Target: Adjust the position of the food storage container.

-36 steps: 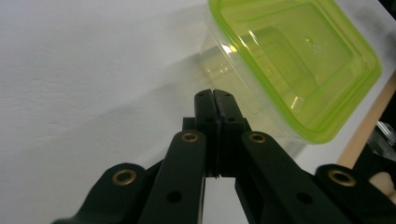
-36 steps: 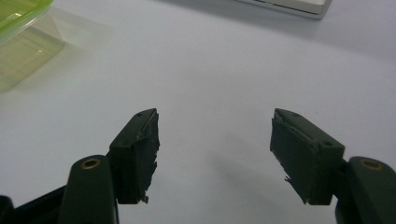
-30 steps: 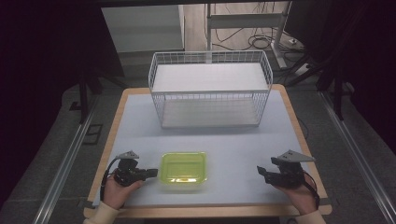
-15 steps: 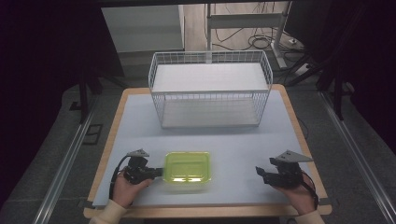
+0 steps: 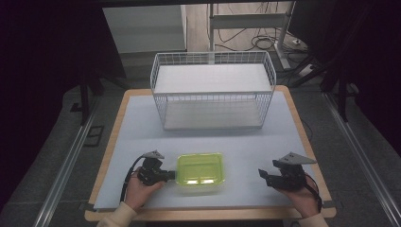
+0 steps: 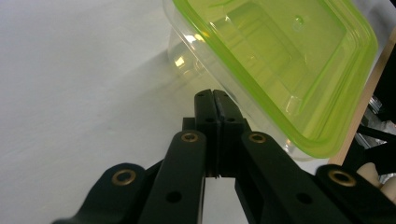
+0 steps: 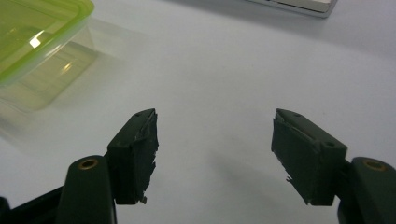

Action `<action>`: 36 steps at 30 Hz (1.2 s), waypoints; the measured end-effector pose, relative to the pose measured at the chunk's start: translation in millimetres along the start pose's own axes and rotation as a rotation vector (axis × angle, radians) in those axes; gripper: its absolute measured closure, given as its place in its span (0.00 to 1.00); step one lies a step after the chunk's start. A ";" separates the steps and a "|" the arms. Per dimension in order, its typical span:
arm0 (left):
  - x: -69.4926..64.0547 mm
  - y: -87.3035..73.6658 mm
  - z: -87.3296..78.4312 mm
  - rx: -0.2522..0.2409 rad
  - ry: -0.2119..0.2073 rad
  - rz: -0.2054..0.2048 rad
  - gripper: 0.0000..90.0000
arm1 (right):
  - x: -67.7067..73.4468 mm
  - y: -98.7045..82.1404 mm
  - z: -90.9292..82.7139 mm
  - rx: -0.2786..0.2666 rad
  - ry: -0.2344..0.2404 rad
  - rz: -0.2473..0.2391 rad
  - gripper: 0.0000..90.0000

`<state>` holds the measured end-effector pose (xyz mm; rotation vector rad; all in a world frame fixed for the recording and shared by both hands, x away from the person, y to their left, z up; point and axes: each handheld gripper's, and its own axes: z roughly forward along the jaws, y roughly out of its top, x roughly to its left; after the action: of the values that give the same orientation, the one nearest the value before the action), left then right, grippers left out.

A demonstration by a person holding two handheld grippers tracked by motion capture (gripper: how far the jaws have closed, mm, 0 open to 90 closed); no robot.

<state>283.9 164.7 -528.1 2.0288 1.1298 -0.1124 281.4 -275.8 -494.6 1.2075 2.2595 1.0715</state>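
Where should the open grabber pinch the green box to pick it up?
Probably the lid's overhanging rim on the container's right edge, approached from the right where the open right gripper sits. The rim is a thin lip its jaws could close over; the body looks too wide.

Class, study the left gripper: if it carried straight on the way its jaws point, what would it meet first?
Most likely the clear container with the green lid. The left gripper, its jaws shut, points at the container's near side wall just under the lid's rim. Whether it already touches cannot be told; the high view shows them very close.
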 end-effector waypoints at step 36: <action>1.8 -1.3 -34.8 -0.185 0.064 -0.015 0.74 | 9.3 4.1 3.4 -0.042 0.092 -0.009 0.30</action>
<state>274.2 189.8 -506.0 1.8716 1.1520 0.0483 280.4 -265.2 -493.3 1.1525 2.2958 1.1879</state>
